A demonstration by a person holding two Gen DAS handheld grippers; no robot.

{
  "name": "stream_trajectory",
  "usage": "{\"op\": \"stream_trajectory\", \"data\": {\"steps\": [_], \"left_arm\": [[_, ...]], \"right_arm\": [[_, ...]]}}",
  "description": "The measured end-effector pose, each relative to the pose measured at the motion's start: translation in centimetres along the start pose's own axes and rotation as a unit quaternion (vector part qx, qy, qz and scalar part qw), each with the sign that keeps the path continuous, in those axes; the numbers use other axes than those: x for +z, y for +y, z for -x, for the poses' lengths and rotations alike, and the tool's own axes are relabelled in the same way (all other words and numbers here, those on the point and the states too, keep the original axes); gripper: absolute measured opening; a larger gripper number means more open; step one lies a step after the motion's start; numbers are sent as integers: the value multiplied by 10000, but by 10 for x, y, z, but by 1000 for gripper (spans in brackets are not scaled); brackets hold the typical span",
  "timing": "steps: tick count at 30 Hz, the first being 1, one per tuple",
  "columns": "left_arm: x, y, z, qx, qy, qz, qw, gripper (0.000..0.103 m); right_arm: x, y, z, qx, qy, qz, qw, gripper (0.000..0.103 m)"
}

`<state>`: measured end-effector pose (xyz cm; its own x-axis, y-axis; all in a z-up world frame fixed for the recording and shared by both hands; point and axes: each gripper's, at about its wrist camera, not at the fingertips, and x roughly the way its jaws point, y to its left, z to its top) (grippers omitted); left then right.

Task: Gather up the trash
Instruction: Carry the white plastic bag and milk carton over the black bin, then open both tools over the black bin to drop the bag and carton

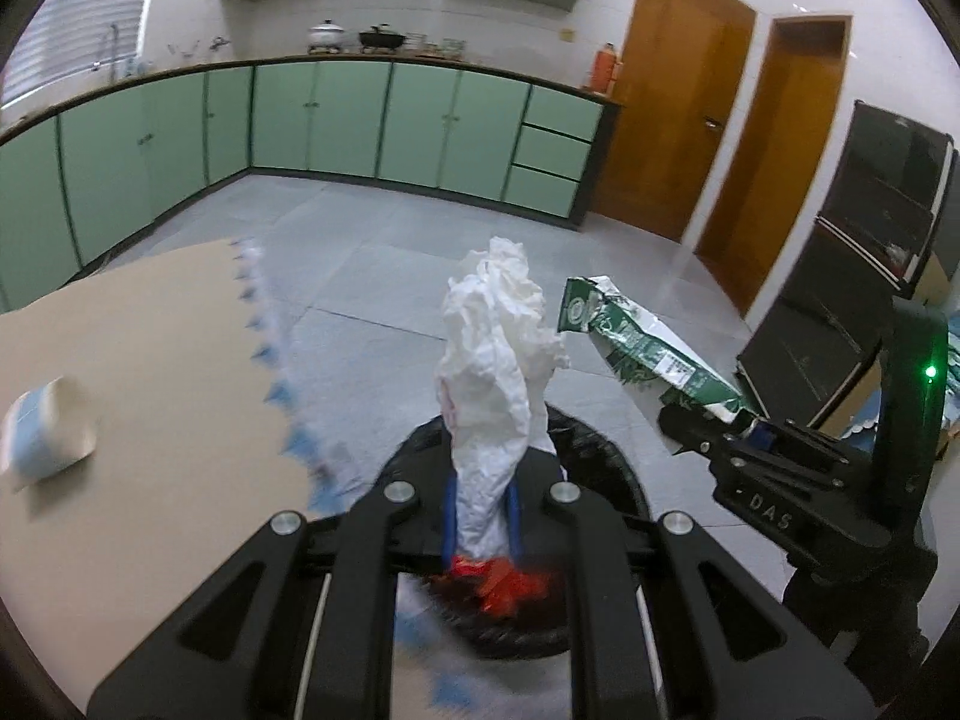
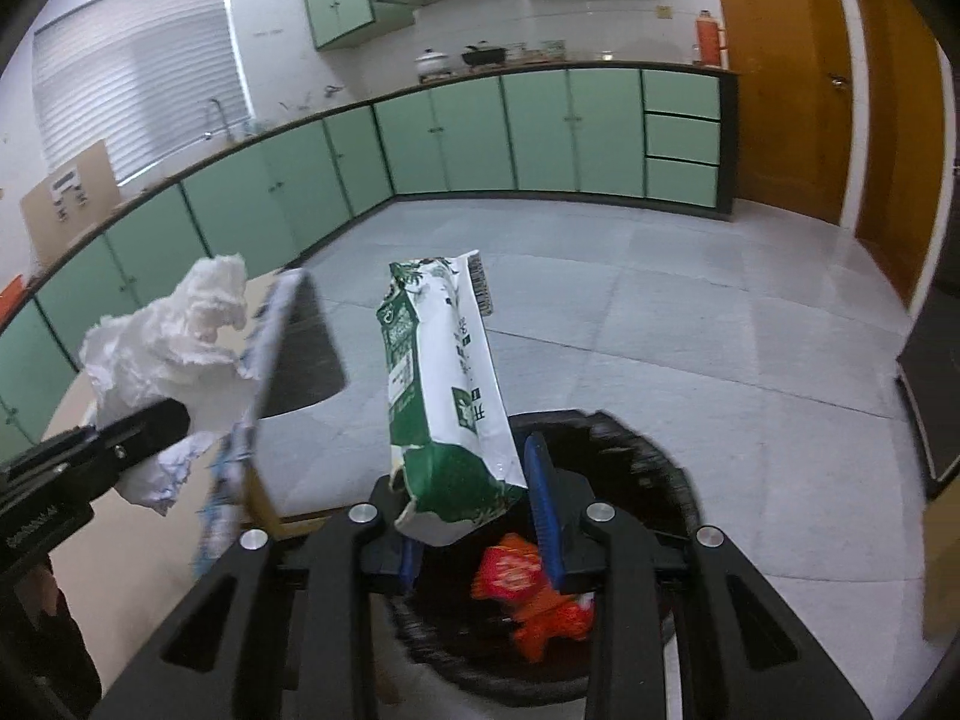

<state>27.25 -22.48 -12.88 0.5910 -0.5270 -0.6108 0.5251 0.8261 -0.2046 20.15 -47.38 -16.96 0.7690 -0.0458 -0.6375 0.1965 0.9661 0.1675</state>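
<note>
With the left claw clamped on crumpled white paper & the right claw pinching a green-white carton, both hang over the black bin beside the counter; best release once centred over its mouth.

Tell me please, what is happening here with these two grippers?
A person is collecting trash with two handheld grippers. The left gripper holds a crumpled white tissue; the right gripper holds a green-and-white carton. Both hang above a black bin on the floor, which already contains a red wrapper.
</note>
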Motion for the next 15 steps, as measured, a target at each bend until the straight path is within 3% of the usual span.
{"op": "stream_trajectory", "data": {"steps": [2, 4, 5, 6, 15], "left_arm": [[2, -11, -11, -44, -6, -20, 10000, 17], [5, -19, -19, -74, -3, -25, 10000, 36], [6, -22, -21, -82, -25, -23, 10000, 50], [8, -26, -23, -80, -74, -37, 9999, 54], [16, -34, -28, -31, -144, -119, 9998, 63]], "right_arm": [[5, -14, -4, -54, 23, -66, 10000, 30], [7, -24, -8, -118, 49, -97, 9999, 32], [9, -29, -9, -151, 25, -131, 9998, 37], [10, -34, -11, -150, 19, -159, 9998, 38], [12, -61, -15, -280, -85, -537, 9981, 54]]}}
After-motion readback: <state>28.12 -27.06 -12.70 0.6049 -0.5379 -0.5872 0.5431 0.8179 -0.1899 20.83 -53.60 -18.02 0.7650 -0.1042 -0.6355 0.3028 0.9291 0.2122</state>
